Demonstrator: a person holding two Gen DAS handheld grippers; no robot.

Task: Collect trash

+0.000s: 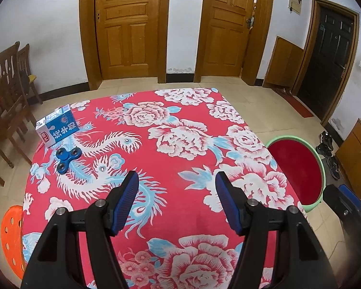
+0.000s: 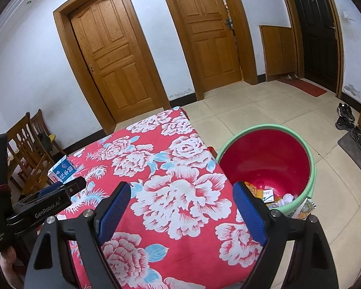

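A blue and white milk carton (image 1: 57, 126) lies at the far left edge of the table with the red flowered cloth (image 1: 180, 149); it also shows in the right wrist view (image 2: 62, 170). A blue fidget spinner (image 1: 66, 158) lies just in front of it. A red bin with a green rim (image 2: 269, 166) stands on the floor right of the table and holds several pieces of trash (image 2: 274, 196). My left gripper (image 1: 177, 180) is open and empty above the table's middle. My right gripper (image 2: 181, 191) is open and empty above the table's right side, near the bin.
Wooden chairs (image 1: 4, 91) stand left of the table and an orange stool (image 1: 12, 236) at its near left corner. Shoes (image 2: 349, 122) and a mat lie on the tiled floor at the right. Wooden doors (image 1: 125, 24) line the far wall.
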